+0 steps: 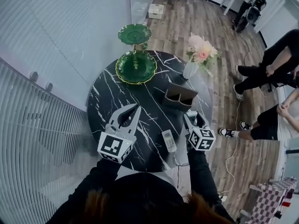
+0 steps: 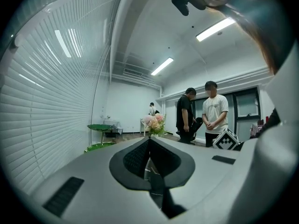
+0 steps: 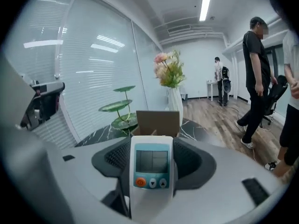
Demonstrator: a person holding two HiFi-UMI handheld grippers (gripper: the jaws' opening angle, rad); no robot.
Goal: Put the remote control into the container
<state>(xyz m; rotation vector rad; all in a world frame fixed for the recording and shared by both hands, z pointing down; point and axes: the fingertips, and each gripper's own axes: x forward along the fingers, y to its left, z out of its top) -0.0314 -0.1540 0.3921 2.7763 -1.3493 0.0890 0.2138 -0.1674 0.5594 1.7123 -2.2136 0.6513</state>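
My right gripper is shut on a white remote control with a grey screen, a teal top and an orange button. In the head view only the remote's teal end shows. The brown cardboard container stands open-topped on the black marble table, just beyond the held remote. A second white remote lies flat on the table between my two grippers. My left gripper hovers over the table's near left, shut with nothing in it.
A green two-tier stand sits at the table's far side, and a vase of pink flowers stands behind the container. People stand and sit to the right. Blinds cover the glass wall on the left.
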